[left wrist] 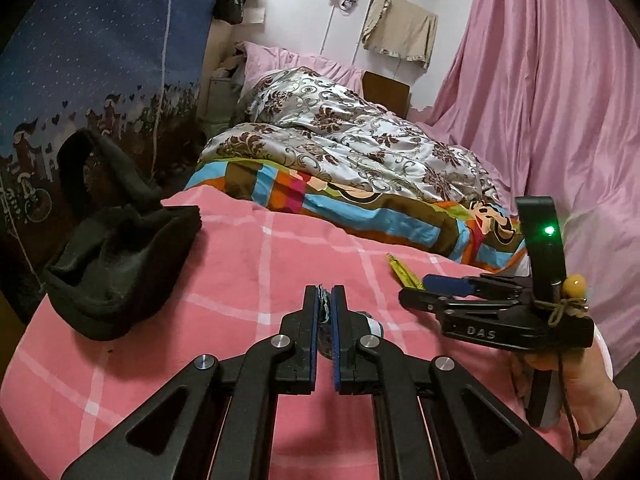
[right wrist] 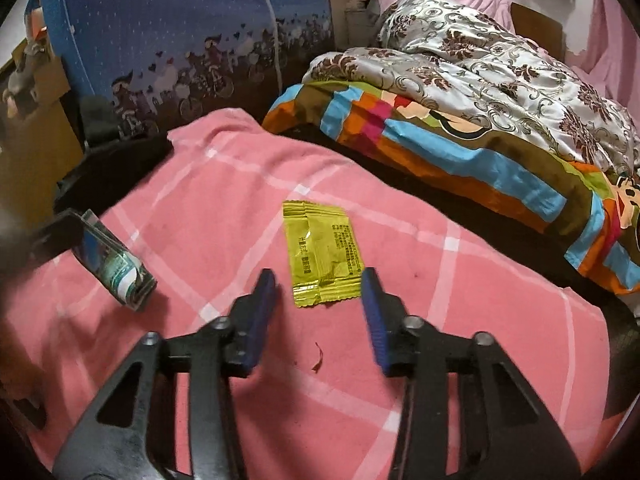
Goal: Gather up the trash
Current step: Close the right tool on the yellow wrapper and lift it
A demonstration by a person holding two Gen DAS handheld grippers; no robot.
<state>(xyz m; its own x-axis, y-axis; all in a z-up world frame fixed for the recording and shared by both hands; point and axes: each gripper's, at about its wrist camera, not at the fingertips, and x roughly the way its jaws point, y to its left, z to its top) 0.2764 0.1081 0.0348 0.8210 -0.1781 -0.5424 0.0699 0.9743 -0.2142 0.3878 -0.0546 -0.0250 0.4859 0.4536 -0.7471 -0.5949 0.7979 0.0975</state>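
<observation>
A yellow foil wrapper (right wrist: 322, 256) lies flat on the pink checked blanket (right wrist: 208, 208). My right gripper (right wrist: 318, 280) is open, its blue pads on either side of the wrapper's near end and just above it. In the left wrist view that right gripper (left wrist: 412, 290) comes in from the right, held by a hand, with a strip of the yellow wrapper (left wrist: 402, 270) showing beyond it. My left gripper (left wrist: 326, 308) is shut on a blue-green-white wrapper (right wrist: 116, 272), held just above the blanket. A black fabric bag (left wrist: 116, 268) sits open on the blanket's left edge.
A small red scrap (right wrist: 318, 356) lies on the blanket between my right fingers. Folded quilts (left wrist: 360, 160) are piled at the far end of the bed. A pink curtain (left wrist: 540, 100) hangs on the right, and a blue printed cloth (left wrist: 100, 60) on the left.
</observation>
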